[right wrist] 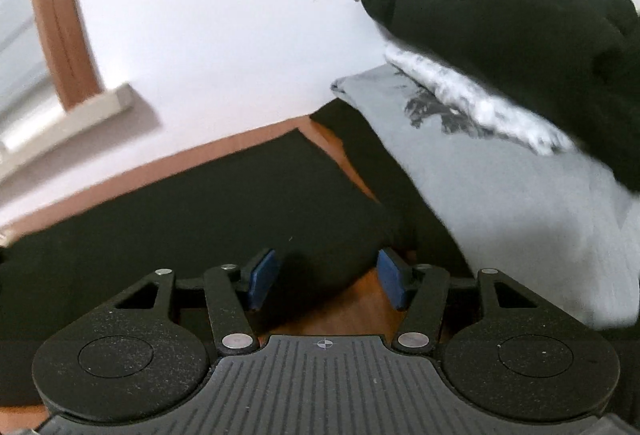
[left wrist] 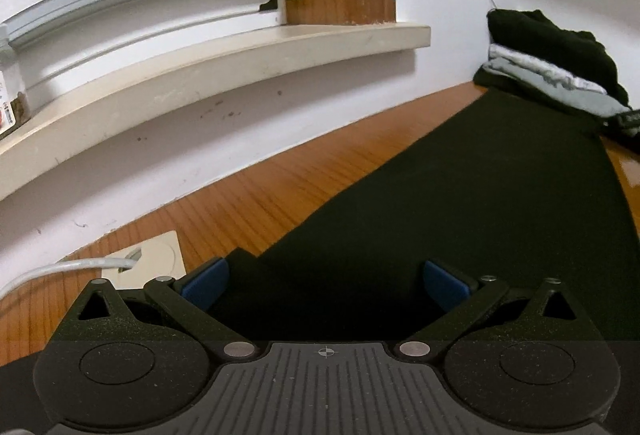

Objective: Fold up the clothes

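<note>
A black garment (left wrist: pixel 460 219) lies flat on the wooden table (left wrist: pixel 248 203), stretching from the near edge toward the far right. My left gripper (left wrist: pixel 326 285) stands open low over its near end, with the cloth lying between the blue pads (left wrist: pixel 208 283). In the right wrist view the same black garment (right wrist: pixel 200 203) shows a rounded folded corner between the blue pads (right wrist: pixel 262 277) of my right gripper (right wrist: pixel 326 279), which is open. Whether the pads touch the cloth I cannot tell.
A pile of folded clothes (right wrist: pixel 500 83), black on top of white and grey pieces, sits at the far right against the white wall (right wrist: pixel 220 15); the same pile (left wrist: pixel 552 71) appears in the left view. A window sill (left wrist: pixel 200 75) runs above the table. A white cable (left wrist: pixel 72 267) lies at the left.
</note>
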The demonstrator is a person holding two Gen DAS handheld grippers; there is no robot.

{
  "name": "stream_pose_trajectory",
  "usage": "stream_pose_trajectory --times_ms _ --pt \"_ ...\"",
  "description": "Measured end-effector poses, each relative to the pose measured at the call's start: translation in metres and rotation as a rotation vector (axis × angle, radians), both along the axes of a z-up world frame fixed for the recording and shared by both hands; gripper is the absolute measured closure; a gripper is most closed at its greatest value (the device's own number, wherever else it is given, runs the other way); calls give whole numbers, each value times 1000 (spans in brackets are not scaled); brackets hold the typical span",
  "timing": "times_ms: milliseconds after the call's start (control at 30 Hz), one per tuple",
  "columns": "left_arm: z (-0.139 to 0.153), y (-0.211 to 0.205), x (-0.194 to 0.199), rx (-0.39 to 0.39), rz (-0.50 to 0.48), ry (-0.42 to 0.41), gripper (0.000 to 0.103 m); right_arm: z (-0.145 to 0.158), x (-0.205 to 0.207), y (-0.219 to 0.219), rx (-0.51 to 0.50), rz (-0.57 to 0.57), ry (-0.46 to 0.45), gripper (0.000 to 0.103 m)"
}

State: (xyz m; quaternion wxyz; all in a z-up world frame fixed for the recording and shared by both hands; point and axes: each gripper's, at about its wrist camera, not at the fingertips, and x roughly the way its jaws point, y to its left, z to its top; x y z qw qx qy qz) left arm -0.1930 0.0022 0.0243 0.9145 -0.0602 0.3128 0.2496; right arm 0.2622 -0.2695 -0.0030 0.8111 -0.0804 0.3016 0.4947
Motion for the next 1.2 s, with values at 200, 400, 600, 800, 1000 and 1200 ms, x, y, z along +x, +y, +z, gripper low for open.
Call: stream_pose_trajectory --times_ms 200,400,600,800,1000,1200 --pt "1 4 -2 -43 -11 -26 0 -1 10 35 -61 -20 -66 83" --pt "0 6 7 -76 5 -31 0 14 18 39 -24 -6 -127 96" --pt "-3 -11 66 -58 4 -8 0 66 34 30 11 -79 -291 96" --pt "-7 -35 133 -40 -15 11 0 103 65 12 8 -153 -370 96" --pt "-9 -43 142 -47 -14 -5 0 114 43 15 50 -74 -382 96" --pt "5 -27 127 -144 42 -108 0 124 -33 39 124 153 -391 96"
